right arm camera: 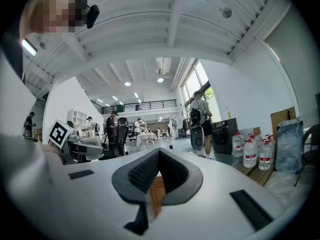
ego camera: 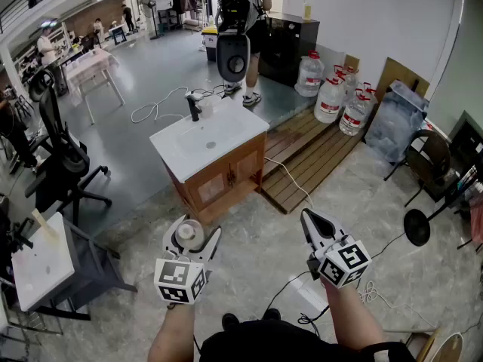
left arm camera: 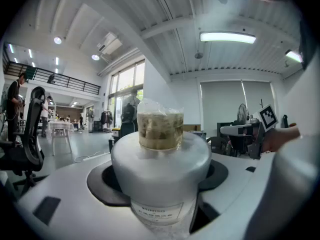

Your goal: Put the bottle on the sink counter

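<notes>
Fig.: carry phase, head view plus both gripper views. The left gripper [ego camera: 194,234] is closed on the bottle [ego camera: 189,237]. Its pads press the sides at a wide spread because the body is broad. The left gripper view shows a white shoulder, a clear top section w/ yellowish-brown content, and a label lower down, w/ the bottle upright betw. the pads. It is held low, near the person and approx. level, prob. so the contents ride steady on the approach. The right gripper [ego camera: 312,222] has its jaws brought together at the tips w/ nothing betw. them. It hangs to the right, apart from the bottle, i.e. idle and clear of the carrying side. The sink counter [ego camera: 172,148], a white top on a wooden cabinet [ego camera: 226,176], stands farther off mid-floor, well apart from both grippers, so the bottle is not yet over it. The faucet [ego camera: 194,108] sits at the counter's far-left edge and the basin [ego camera: 209,138] takes the centre. That leaves flat strips only along the near-left rim and the right-hand margin, and a flat margin looks the better target than the sloped bowl. Judgement: grasp done, transport and set-down outstanding. Risk: the rim is narrow, and a bottle set half on the slope could tip into the basin on release.
</notes>
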{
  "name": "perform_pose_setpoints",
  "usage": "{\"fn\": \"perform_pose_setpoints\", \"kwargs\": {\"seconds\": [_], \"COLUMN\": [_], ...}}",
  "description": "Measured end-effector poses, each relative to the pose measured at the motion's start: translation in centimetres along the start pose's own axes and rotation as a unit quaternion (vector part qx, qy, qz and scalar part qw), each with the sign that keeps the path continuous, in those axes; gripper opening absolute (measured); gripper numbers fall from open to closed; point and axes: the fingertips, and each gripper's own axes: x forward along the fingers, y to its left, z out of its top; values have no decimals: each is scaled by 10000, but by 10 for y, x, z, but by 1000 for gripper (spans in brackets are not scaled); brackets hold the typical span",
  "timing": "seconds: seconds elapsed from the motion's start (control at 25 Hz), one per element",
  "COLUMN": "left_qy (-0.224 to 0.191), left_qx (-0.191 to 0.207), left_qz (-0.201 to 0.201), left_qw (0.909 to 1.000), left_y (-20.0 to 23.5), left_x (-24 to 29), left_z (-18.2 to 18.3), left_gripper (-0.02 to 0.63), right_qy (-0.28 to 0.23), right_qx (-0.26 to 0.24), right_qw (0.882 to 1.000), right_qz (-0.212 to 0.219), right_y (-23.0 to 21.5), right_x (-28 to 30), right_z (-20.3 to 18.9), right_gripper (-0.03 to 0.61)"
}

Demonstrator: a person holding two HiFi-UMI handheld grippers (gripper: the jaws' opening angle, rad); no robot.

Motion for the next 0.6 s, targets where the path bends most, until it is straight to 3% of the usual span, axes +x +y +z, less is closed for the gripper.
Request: {"fn": "perform_pose_setpoints", "kwargs": {"seconds": [0.6], "left_qy": [13], "left_qx": [17], "left_qz": [-31], "left_qw": [10000], "left_y": [-18], "left_x": [2], "left_z": [4], "left_gripper": [342], "right_qy": [-25], "right_qx": [71], "right_qw": [9999], "right_qz": [66], "right_y": [-9], "right_x": [-15], "right_z": [1], "right_gripper": [12]}}
